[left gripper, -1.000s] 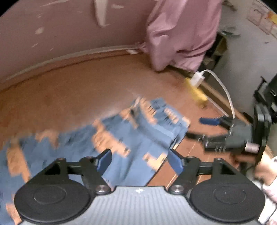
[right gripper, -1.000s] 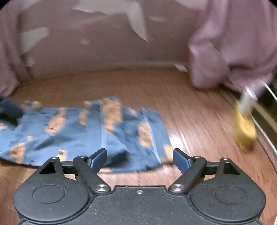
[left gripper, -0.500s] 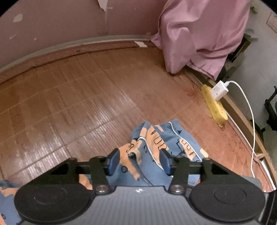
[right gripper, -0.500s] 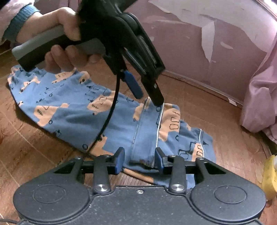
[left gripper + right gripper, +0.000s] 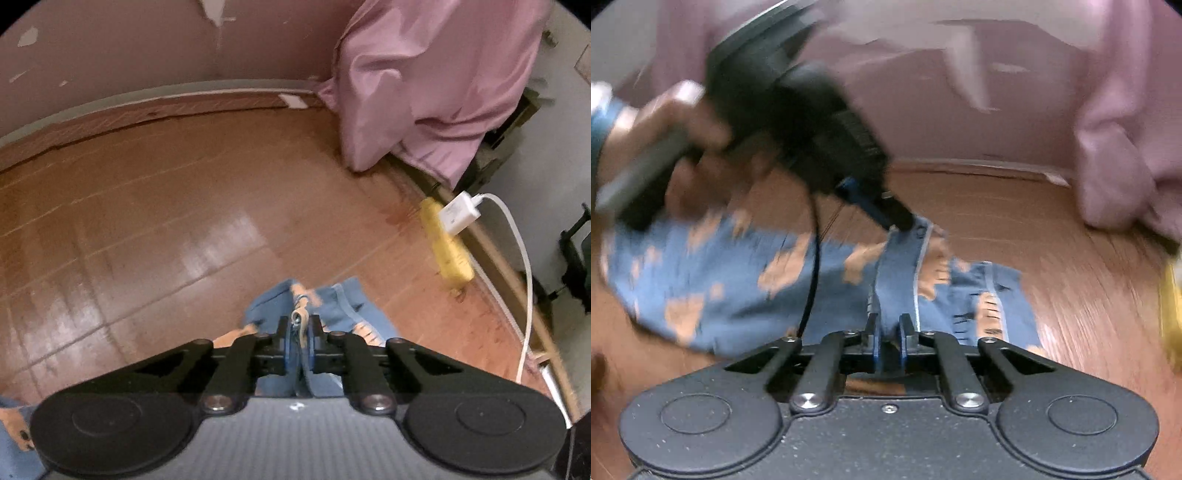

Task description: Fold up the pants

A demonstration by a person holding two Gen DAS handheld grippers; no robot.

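Note:
Blue pants with orange prints (image 5: 746, 280) lie on the wooden floor, stretching left in the right wrist view. My right gripper (image 5: 888, 325) is shut on a raised fold of the pants near their right end. My left gripper (image 5: 299, 326) is shut on another pinch of the same blue cloth (image 5: 340, 306), which bunches up just past its fingers. In the right wrist view the left gripper (image 5: 901, 221) appears blurred, held by a hand (image 5: 676, 122), its tips gripping the far edge of the pants.
A pink curtain (image 5: 424, 81) hangs at the back right. A yellow power strip (image 5: 448, 247) with a white charger (image 5: 460, 214) and cable lies along the right skirting. Bare wooden floor (image 5: 166, 206) stretches ahead to the wall.
Both grippers went from open above the pants to shut on folds of the cloth, lifting it. The right wrist view is now blurred by motion.

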